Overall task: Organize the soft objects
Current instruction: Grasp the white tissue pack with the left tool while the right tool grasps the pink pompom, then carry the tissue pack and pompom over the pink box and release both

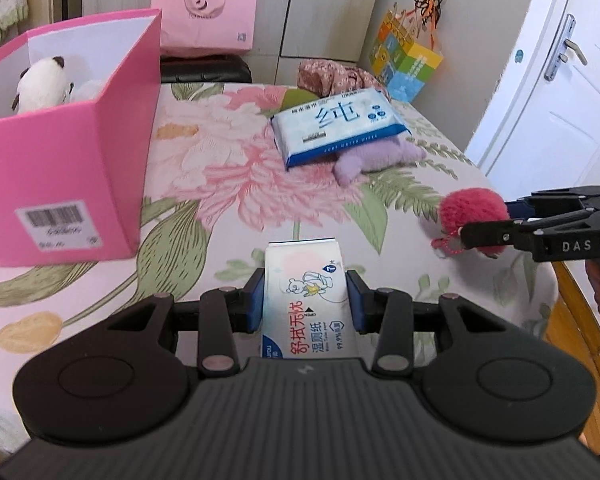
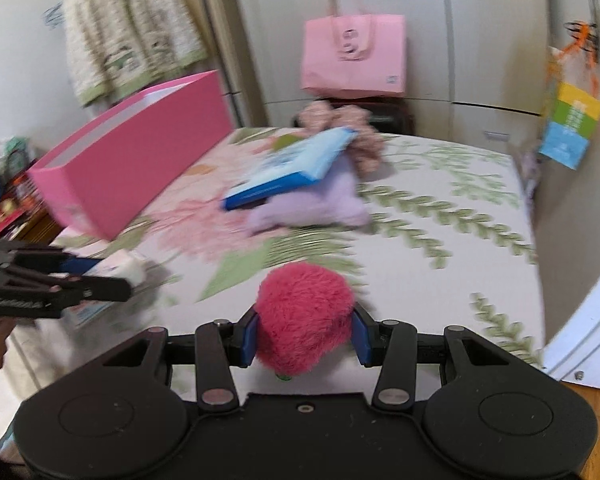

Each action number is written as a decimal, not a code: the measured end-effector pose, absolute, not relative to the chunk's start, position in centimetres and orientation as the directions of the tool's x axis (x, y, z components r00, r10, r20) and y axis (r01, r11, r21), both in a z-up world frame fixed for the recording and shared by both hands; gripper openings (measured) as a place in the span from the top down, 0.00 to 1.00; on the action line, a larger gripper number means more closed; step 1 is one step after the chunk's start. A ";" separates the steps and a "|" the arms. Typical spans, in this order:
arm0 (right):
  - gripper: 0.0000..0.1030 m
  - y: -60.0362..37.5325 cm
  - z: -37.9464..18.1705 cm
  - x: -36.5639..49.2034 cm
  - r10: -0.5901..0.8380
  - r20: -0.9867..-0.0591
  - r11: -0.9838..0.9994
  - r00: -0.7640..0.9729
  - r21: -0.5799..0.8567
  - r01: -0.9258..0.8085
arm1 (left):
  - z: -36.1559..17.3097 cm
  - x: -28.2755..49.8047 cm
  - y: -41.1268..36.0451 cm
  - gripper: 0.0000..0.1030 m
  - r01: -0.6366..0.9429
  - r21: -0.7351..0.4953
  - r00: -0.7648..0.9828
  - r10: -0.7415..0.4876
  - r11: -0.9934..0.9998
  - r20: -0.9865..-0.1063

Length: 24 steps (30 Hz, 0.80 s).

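Observation:
My left gripper (image 1: 305,300) is shut on a small white wet-wipe pack (image 1: 305,292), held above the floral bed. My right gripper (image 2: 305,330) is shut on a fuzzy red pom-pom toy (image 2: 305,316). That toy (image 1: 473,210) and the right gripper (image 1: 480,220) also show at the right of the left wrist view. The left gripper (image 2: 128,276) with its pack (image 2: 130,268) enters the right wrist view from the left. A pink open box (image 1: 60,168) stands on the bed at left with a white plush (image 1: 40,84) inside. A large blue wipe pack (image 1: 336,126) lies across a purple plush (image 1: 376,160).
A brownish plush (image 1: 328,78) lies behind the blue pack. A pink paper bag (image 1: 206,12) stands on a dark stool by the wardrobe. A colourful bag (image 1: 408,60) hangs at the right wall, near a white door (image 1: 560,80). The bed's right edge drops to wooden floor (image 2: 596,396).

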State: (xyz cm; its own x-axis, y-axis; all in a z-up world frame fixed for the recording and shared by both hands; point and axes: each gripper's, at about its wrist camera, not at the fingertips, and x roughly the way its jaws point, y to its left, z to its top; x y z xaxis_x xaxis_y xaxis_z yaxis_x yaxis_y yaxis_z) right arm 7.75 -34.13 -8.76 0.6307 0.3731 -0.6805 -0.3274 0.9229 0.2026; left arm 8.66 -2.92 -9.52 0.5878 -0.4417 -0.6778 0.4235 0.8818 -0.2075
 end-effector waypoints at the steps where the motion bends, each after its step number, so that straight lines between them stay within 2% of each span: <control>1: 0.51 -33.5 -8.5 7.6 0.388 -0.683 0.915 0.619 0.206 -0.346 | -9.4 8.5 -2.6 0.61 0.425 -0.210 0.582 -0.444 0.880 -0.681; 17: 0.51 -23.6 -5.5 6.0 0.576 -0.690 0.761 0.438 0.256 -0.596 | -6.7 5.4 3.4 0.61 0.422 -0.182 0.536 -0.407 0.888 -0.740; 24: 0.51 -19.8 -3.9 5.9 0.635 -0.680 0.682 0.367 0.270 -0.680 | -4.8 4.3 6.3 0.61 0.424 -0.218 0.496 -0.426 0.879 -0.757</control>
State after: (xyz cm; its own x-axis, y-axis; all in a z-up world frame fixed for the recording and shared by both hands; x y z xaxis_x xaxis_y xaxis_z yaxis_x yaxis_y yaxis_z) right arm 5.92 -19.84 -3.87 0.3671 0.6348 -0.6799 -0.6800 0.6819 0.2696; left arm 4.26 6.29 -4.82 0.4957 -0.4263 -0.7567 0.4239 0.8792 -0.2176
